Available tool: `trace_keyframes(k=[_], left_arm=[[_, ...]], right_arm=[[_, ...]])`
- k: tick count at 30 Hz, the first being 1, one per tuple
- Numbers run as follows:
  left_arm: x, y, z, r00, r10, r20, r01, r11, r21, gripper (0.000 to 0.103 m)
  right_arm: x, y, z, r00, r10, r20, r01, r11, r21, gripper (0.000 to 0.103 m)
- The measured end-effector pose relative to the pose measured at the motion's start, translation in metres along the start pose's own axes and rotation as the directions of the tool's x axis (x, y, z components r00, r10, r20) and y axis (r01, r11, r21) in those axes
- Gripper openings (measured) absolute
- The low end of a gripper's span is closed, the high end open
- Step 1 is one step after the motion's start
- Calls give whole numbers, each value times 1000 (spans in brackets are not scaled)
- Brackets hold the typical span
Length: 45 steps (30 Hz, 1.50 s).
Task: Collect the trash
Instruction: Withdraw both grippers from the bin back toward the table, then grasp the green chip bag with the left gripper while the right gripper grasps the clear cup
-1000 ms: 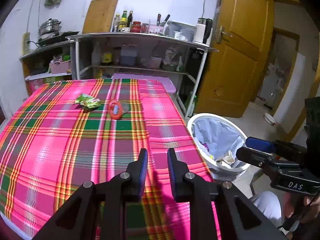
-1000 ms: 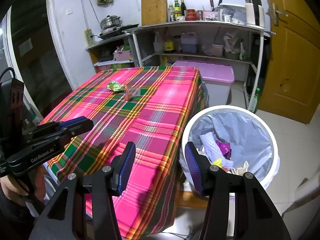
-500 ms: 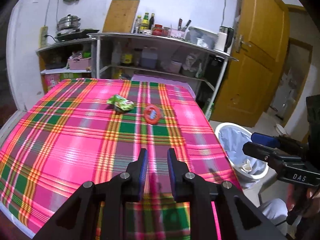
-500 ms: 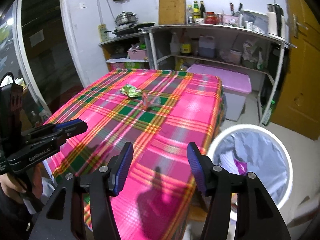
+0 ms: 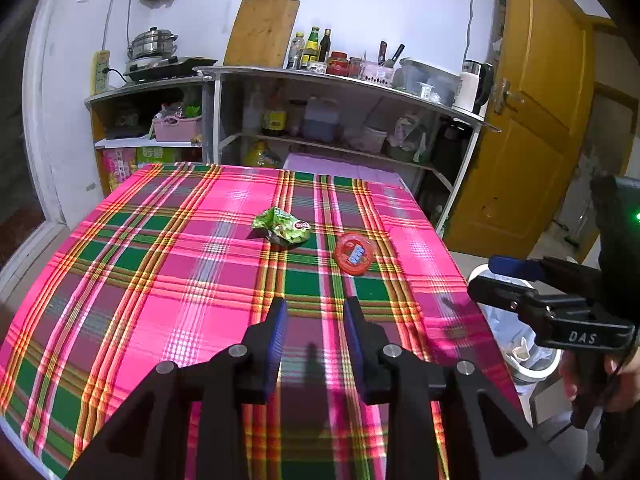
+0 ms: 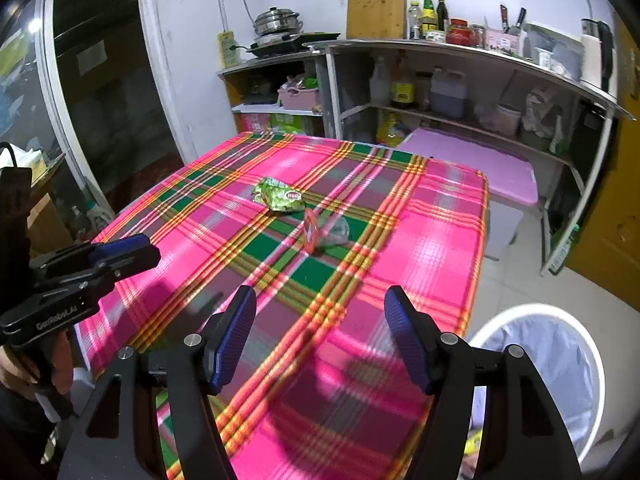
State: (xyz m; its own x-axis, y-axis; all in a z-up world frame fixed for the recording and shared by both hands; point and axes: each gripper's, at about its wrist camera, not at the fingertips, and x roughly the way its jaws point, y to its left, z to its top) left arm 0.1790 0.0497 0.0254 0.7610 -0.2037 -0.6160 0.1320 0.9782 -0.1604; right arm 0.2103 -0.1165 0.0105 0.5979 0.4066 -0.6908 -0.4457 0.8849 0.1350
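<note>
Two pieces of trash left on the counter (image 5: 132, 280), both near its middle, well ahead of both claws: one crumpled green wrapper (image 5: 283, 227) and one clear plastic cup with a red lid (image 5: 354, 253), lying on its side just right of the wrapper. One white bin (image 6: 556, 360) with a liner stands on the floor off the counter's right edge, some scraps already in it.

Your left claw (image 5: 314, 334) is empty, jaws parted by a narrow gap and just been opening, nothing between them. Your right claw (image 6: 320, 334) is empty too, jaws wide apart, also just been opening, nothing between them.

Handling, as a guess: the wrapper looks very light, soft and crinkly. It will squash flat and may slide on the cloth, so come down over its bunched middle and pinch a raised fold, not a flat edge. The cup looks light and thin-walled, likely to buckle or roll away if you nudge it. The red lid rim seems the stiffest part, so take it across the rim, or squeeze the body gently near the lid. The right claw's wider gap suits the cup; the left claw needs more opening for either piece.
</note>
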Motion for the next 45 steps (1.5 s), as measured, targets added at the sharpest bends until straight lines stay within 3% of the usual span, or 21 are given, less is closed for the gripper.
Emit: trace_keyframes(k=[13, 23, 26, 29, 31, 45], left_arm=[[32, 25, 17, 1000, -2, -14, 1, 1000, -22, 32], [56, 45, 25, 999, -14, -36, 12, 999, -51, 33], [60, 47, 28, 999, -17, -40, 15, 999, -51, 37], [67, 48, 35, 999, -25, -44, 23, 999, -39, 44], [73, 48, 40, 998, -31, -49, 30, 999, -30, 44], [149, 54, 90, 994, -60, -88, 65, 996, 55, 62]], right_arm=[[84, -9, 38, 995, 23, -95, -29, 998, -64, 68], [134, -12, 49, 987, 32, -156, -42, 997, -59, 67], [143, -16, 52, 986, 27, -163, -34, 999, -38, 67], [147, -19, 53, 983, 44, -179, -45, 999, -2, 62], [147, -20, 53, 982, 52, -182, -51, 999, 10, 43], [117, -20, 37, 985, 80, -154, -77, 997, 24, 43]])
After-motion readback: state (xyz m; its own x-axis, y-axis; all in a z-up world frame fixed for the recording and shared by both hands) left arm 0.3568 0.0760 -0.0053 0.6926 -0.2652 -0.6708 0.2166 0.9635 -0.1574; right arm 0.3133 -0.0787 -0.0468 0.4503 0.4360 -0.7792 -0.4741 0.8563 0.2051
